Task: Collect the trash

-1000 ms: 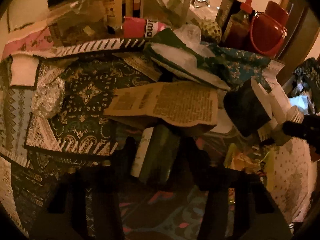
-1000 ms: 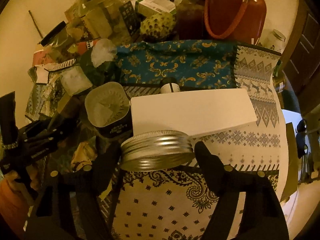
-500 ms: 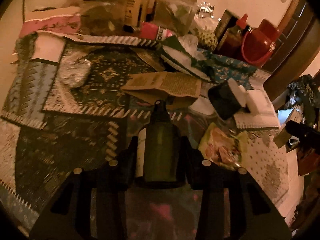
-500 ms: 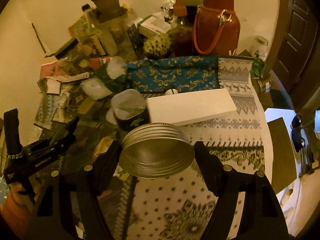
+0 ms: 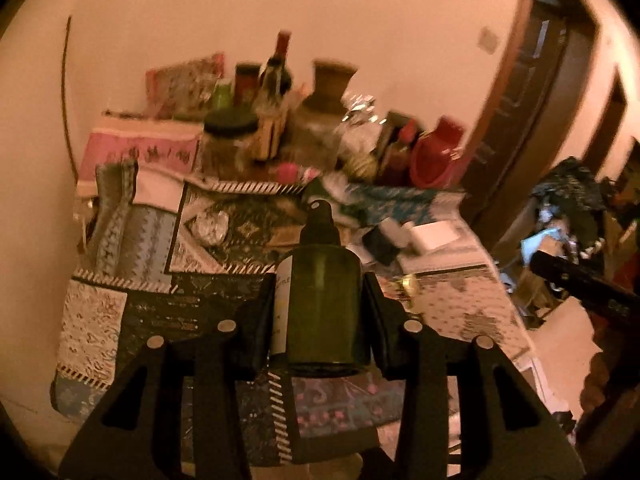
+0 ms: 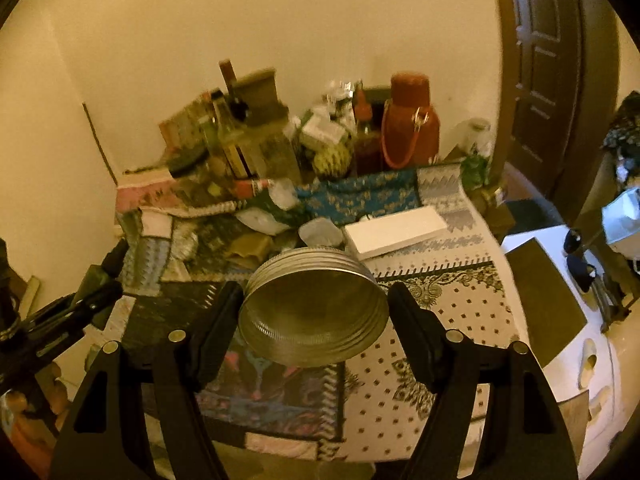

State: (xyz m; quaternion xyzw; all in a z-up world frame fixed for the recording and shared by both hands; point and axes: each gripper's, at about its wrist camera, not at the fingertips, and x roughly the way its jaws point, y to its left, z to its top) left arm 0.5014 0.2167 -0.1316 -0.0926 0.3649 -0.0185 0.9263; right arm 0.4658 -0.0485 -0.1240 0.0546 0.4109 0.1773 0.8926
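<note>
Green bottle (image 5: 323, 300) — metal lid (image 6: 314, 312) — both gripped

A dark green glass spray bottle (image 5: 323, 304) sat between the left gripper (image 5: 320, 312) fingers, above the patchwork-clothed table (image 5: 96, 320); jars (image 5: 230, 140) crowded behind.

Dim, warm amber light filled both views; clutter beyond each tool was motion-blurred, and fisheye edges curved into black.

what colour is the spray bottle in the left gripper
Dark green with a black spray top; the spray bottle shows best in the left wrist view.
</note>
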